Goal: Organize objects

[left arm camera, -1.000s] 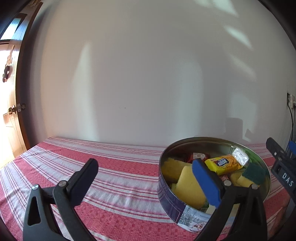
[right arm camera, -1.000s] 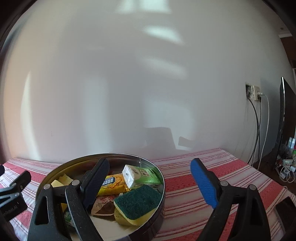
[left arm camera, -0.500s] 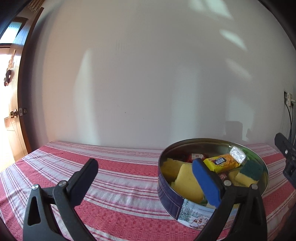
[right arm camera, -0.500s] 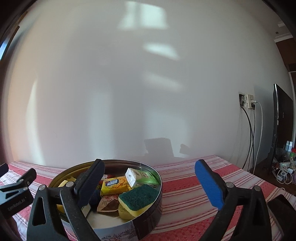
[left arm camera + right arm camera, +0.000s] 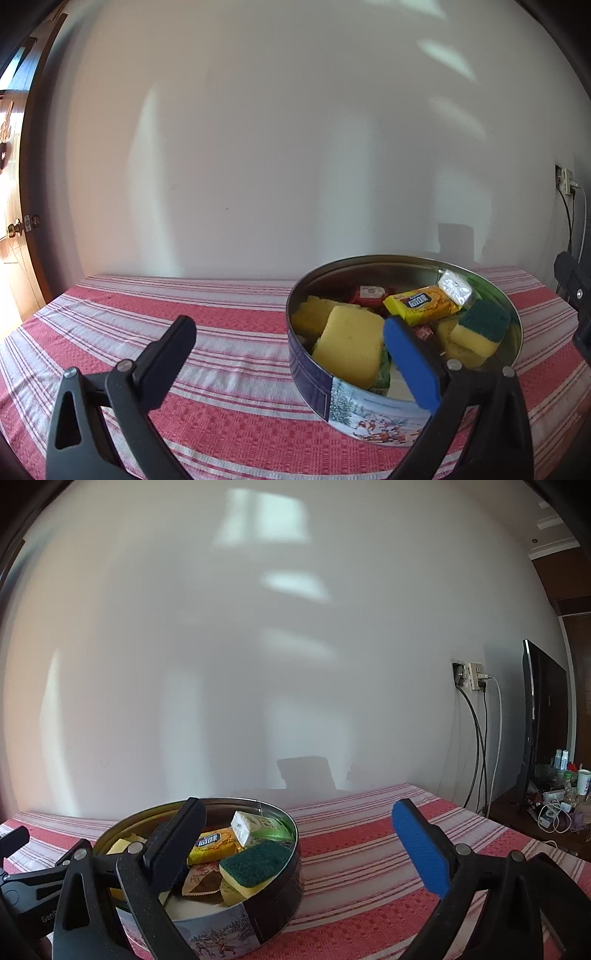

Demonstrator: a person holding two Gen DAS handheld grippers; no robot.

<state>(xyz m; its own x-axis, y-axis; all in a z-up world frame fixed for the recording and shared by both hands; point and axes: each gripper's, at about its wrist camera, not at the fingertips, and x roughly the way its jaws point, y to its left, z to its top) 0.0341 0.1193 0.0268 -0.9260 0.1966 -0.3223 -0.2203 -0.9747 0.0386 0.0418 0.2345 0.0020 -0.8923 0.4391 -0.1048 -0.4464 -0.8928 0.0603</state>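
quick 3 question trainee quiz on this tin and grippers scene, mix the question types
1. True or false: the left gripper and the right gripper both have their jaws open and hold nothing.
2. The green-topped sponge lies: A) inside the round tin, B) on the striped tablecloth, C) in a gripper.
3. Fill in: the packet leaning over the other items in the tin is mainly ____ in colour.

Key: 1 true; 2 A; 3 yellow
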